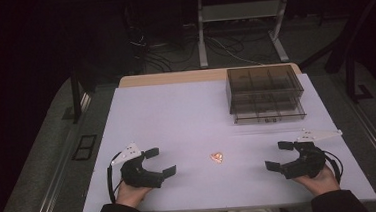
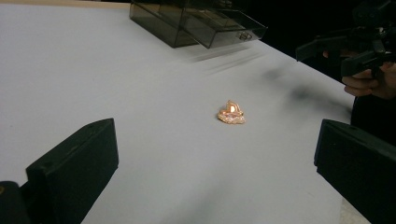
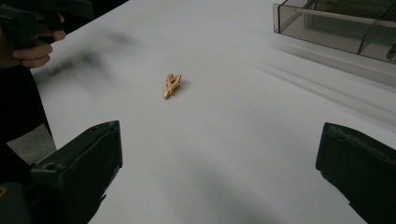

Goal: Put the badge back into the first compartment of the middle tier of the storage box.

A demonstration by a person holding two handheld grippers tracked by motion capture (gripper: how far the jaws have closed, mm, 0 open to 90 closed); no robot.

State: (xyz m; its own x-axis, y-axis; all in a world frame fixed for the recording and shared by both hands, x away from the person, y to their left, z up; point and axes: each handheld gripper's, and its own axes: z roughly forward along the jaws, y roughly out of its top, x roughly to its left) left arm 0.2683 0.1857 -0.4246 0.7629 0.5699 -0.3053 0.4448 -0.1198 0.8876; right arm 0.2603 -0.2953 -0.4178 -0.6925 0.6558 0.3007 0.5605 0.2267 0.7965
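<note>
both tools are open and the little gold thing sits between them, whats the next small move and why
Probably ease the right tool toward the small shiny gold-orange trinket, jaws kept open. It lies alone on the white tabletop, touched by neither tool, and the smoky clear plastic drawer box stands on the right side. The left tool could wait.

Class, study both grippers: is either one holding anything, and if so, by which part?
Nothing is held. The left gripper and right gripper both stand open, apart from the small gold object lying on the table between them.
</note>
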